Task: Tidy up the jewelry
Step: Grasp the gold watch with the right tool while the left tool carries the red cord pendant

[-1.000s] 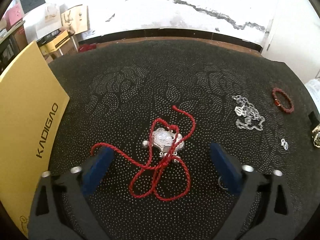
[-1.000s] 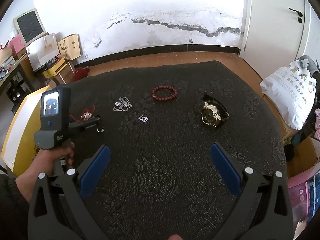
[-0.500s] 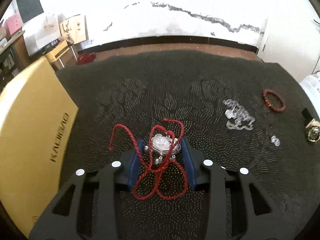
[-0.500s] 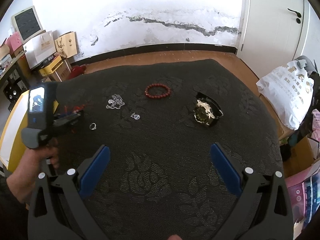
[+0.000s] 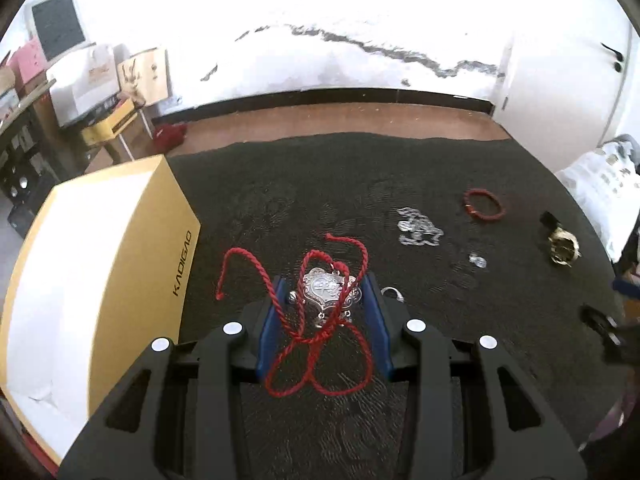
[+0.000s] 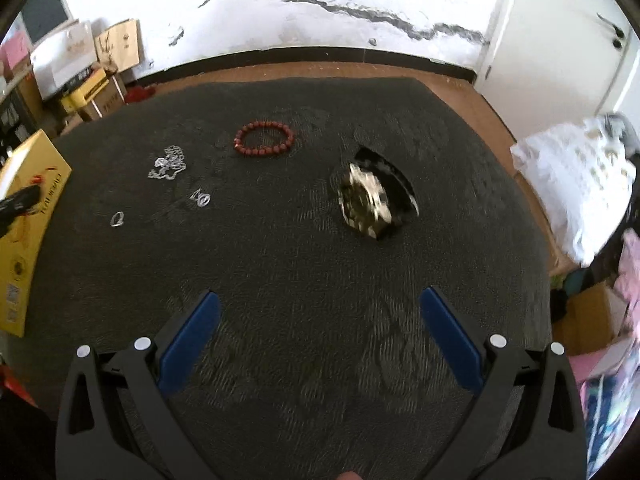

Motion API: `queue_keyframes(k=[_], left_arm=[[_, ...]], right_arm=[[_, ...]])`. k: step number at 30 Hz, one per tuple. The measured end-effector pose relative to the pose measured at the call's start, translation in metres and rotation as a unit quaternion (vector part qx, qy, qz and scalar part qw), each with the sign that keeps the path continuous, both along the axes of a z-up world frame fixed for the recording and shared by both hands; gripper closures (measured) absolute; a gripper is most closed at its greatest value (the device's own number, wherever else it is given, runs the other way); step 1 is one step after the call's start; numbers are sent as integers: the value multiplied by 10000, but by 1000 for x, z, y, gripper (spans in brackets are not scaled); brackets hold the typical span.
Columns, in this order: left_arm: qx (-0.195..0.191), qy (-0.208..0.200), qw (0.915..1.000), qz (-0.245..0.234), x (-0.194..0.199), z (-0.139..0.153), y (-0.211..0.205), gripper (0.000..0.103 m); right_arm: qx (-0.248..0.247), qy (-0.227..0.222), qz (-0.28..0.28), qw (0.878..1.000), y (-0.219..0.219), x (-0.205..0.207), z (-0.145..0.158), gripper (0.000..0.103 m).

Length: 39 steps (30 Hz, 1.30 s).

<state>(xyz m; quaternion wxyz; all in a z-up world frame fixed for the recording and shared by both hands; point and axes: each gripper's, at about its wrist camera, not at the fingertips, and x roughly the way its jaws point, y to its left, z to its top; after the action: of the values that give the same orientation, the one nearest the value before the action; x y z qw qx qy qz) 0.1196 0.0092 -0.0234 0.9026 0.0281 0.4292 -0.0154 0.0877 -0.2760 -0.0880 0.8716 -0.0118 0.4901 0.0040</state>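
Observation:
My left gripper (image 5: 325, 300) is shut on a silver pendant (image 5: 326, 290) strung on a red cord (image 5: 316, 344) and holds it above the dark cloth; the cord hangs in loops between the fingers. A yellow box (image 5: 92, 272) lies to the left, also seen in the right wrist view (image 6: 24, 224). My right gripper (image 6: 318, 320) is open and empty over the cloth. On the cloth lie a red bead bracelet (image 6: 265, 143), a silver chain (image 6: 168, 164), a watch (image 6: 366, 200), a small silver piece (image 6: 201, 199) and a ring (image 6: 117, 219).
The dark patterned cloth (image 6: 320, 264) covers the table. A white bag (image 6: 576, 184) sits at the right edge. Boxes and shelves (image 6: 80, 80) stand by the far wall. The left gripper shows at the far left of the right wrist view (image 6: 18, 204).
My left gripper closed on the pendant and lifted it off the cloth, moving left toward the yellow box. My right gripper moved forward, nearer the watch.

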Motion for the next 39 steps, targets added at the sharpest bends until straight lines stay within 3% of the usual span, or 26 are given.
queue_keyframes(k=[4, 13, 18, 23, 25, 27, 34, 39], left_arm=[[-22, -30, 9999, -146, -16, 5, -5, 64], [-52, 39, 9995, -299, -31, 3, -15, 64], [-22, 48, 9995, -323, -32, 0, -20, 64], [-31, 105, 9994, -325, -28, -3, -18, 64], [-22, 80, 9994, -325, -28, -2, -19, 64], [-21, 68, 9994, -326, -28, -1, -20, 64], [-6, 68, 9997, -246, -27, 0, -17, 64], [-15, 11, 9999, -158, -26, 10, -10, 64]], right_arm=[[-409, -90, 57, 9991, 1, 28, -10, 6], [-454, 233, -209, 9985, -19, 80, -49, 6], [103, 375, -490, 9980, -38, 99, -64, 6], [233, 434, -448, 9978, -45, 107, -67, 6], [229, 457, -410, 9979, -45, 109, -65, 13], [231, 372, -382, 9983, -44, 110, -60, 37], [61, 455, -289, 9985, -35, 108, -53, 42], [-5, 245, -99, 9997, -7, 92, -23, 42]])
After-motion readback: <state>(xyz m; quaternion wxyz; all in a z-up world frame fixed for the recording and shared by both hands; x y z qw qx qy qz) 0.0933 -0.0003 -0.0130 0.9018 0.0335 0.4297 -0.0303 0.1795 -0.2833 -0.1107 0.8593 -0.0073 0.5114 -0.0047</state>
